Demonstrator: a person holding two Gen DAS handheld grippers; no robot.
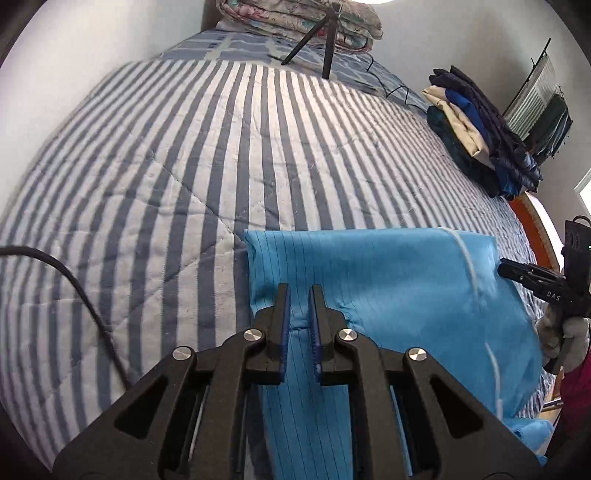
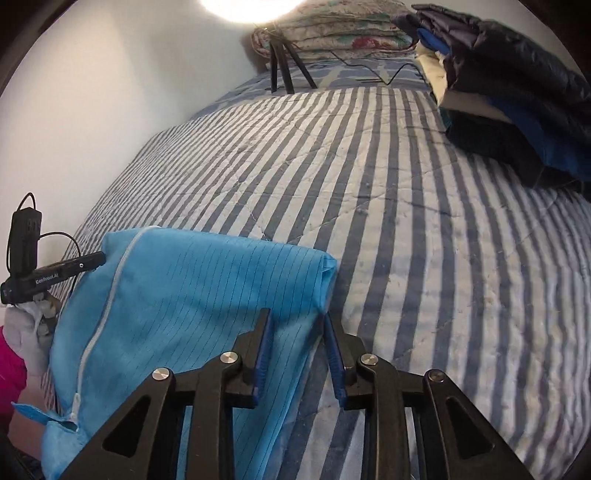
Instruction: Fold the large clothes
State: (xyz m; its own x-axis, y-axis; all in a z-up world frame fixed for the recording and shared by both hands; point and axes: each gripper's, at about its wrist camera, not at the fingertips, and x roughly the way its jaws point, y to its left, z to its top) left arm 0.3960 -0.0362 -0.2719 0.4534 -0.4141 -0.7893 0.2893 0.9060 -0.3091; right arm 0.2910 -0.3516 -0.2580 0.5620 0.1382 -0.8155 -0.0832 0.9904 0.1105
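Two grippers clamp one blue garment (image 1: pixel 388 280) on the striped quilt (image 1: pixel 166 166); risk: thin fabric slips from a pinch and the fold skews; left gripper (image 1: pixel 298 291) is closed on a bunched seam near its left edge; right gripper (image 2: pixel 297 317) grips the right edge; garment lies folded, spanning between them.

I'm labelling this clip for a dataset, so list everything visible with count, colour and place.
blue garment: one, bright blue with a white zip, near edge of the bed
quilt: one, blue-and-white striped, covering the bed
clothes pile: one, dark blue, beige, black, right side
folded bedding: one stack, floral, far end
tripod: one, black, far end
left claw: one, black, on the garment's left edge
right claw: one, black, over its right edge
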